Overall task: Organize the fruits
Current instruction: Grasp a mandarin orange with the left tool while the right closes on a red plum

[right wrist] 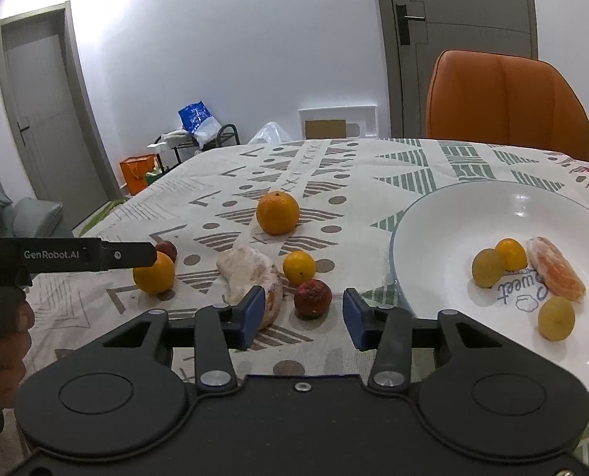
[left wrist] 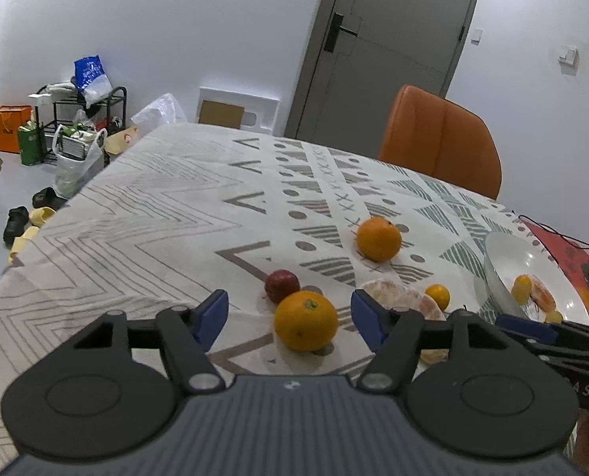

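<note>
My left gripper (left wrist: 290, 319) is open, with an orange (left wrist: 306, 320) on the cloth between and just beyond its blue fingertips. A small dark red fruit (left wrist: 282, 285) sits behind it, and a second orange (left wrist: 378, 238) lies farther back. My right gripper (right wrist: 304, 317) is open just in front of a red fruit (right wrist: 312, 297). Beside that fruit lie a peeled pomelo piece (right wrist: 251, 273) and a small mandarin (right wrist: 299, 267). The white plate (right wrist: 445, 214) at right holds three small yellow-orange fruits and a peeled segment (right wrist: 556, 267).
A patterned tablecloth (left wrist: 155, 218) covers the table. An orange chair (right wrist: 508, 103) stands at the far edge. Bags, a rack and shoes clutter the floor at far left (left wrist: 68, 139). A hand (right wrist: 1, 357) holds the left gripper's grip. A red item with a cable lies beyond the plate (left wrist: 560, 246).
</note>
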Available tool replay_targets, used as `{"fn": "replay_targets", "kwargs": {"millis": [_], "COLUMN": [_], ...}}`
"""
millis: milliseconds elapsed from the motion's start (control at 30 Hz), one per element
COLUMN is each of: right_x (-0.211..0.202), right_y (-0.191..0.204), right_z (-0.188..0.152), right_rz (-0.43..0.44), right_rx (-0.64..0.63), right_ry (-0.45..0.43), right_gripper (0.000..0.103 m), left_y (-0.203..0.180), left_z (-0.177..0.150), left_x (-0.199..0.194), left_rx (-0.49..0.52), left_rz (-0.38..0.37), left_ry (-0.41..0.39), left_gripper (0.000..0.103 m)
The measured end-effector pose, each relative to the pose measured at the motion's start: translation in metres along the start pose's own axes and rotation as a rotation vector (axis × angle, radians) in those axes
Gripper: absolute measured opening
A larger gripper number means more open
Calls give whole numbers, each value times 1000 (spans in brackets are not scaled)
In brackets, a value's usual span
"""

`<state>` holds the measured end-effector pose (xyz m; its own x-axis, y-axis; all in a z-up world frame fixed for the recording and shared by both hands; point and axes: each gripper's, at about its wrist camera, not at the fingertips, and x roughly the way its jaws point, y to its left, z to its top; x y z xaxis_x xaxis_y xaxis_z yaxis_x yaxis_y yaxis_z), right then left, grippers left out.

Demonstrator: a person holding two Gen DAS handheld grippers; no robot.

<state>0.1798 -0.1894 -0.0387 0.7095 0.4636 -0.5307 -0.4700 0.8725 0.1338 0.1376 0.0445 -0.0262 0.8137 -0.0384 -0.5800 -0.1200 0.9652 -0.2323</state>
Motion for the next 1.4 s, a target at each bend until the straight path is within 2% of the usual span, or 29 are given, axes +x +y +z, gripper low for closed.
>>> {"fn": "replay_targets", "kwargs": {"millis": [267, 367, 733, 933, 1033, 1100, 1400], "right_x": [7, 9, 22, 25, 27, 28, 11], "right_y": [2, 4, 8, 13, 15, 16, 12], "right_z": [2, 3, 4, 4, 4, 4, 5], "right_rz": [-18, -27, -85, -104, -104, -99, -75], "right_rx": [-19, -34, -80, -113, -133, -139, -104], "right_ry": [9, 12, 32, 39, 46, 58, 20], "right_gripper": [42, 39, 32, 32, 31, 22, 22], "left_y": [1, 2, 11, 15, 15, 14, 7], "left_z": [-4, -3, -1, -1, -1, -1, 2], "left_x": [12, 12, 9, 6, 6, 5, -4], "left_rx": [-16, -16, -36, -43, -42, -40, -29], "left_rz": [-15, -44, -45, -44, -43, -42, -43], "left_ry": [30, 29, 28, 27, 26, 24, 5], "left_gripper": [51, 37, 36, 36, 36, 36, 36]}}
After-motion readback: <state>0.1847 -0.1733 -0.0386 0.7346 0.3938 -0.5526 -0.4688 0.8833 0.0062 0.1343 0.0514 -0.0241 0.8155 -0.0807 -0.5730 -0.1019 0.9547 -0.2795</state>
